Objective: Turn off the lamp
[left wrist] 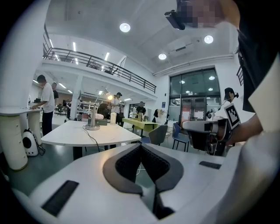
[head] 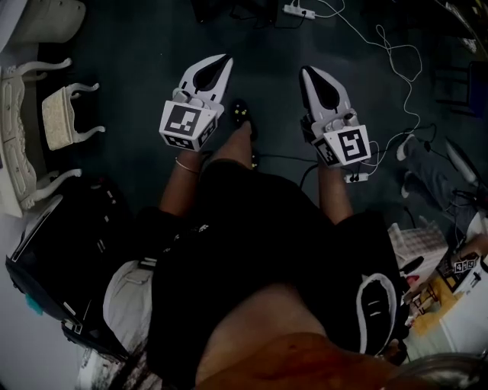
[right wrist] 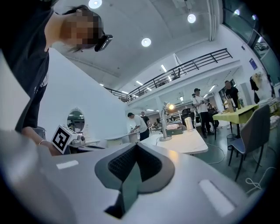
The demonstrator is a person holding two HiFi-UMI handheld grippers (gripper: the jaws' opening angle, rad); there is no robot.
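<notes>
The desk lamp (left wrist: 92, 116) stands far ahead on a white table (left wrist: 87, 135) in the left gripper view, its cable trailing over the top. In the right gripper view the lamp (right wrist: 165, 125) has a glowing head (right wrist: 171, 106), so it is lit. My left gripper (head: 222, 62) and right gripper (head: 308, 73) hang side by side in front of my body, over dark floor, both shut with nothing between the jaws. The left gripper (left wrist: 141, 147) and the right gripper (right wrist: 135, 146) both point towards the table, well short of it.
A power strip (head: 299, 11) and white cable (head: 396, 68) lie on the floor ahead. A white stool (head: 65, 114) and black bag (head: 69, 259) are at left. Chairs (left wrist: 158, 133) and a green table (left wrist: 138, 123) stand beyond the white table. Several people stand in the background.
</notes>
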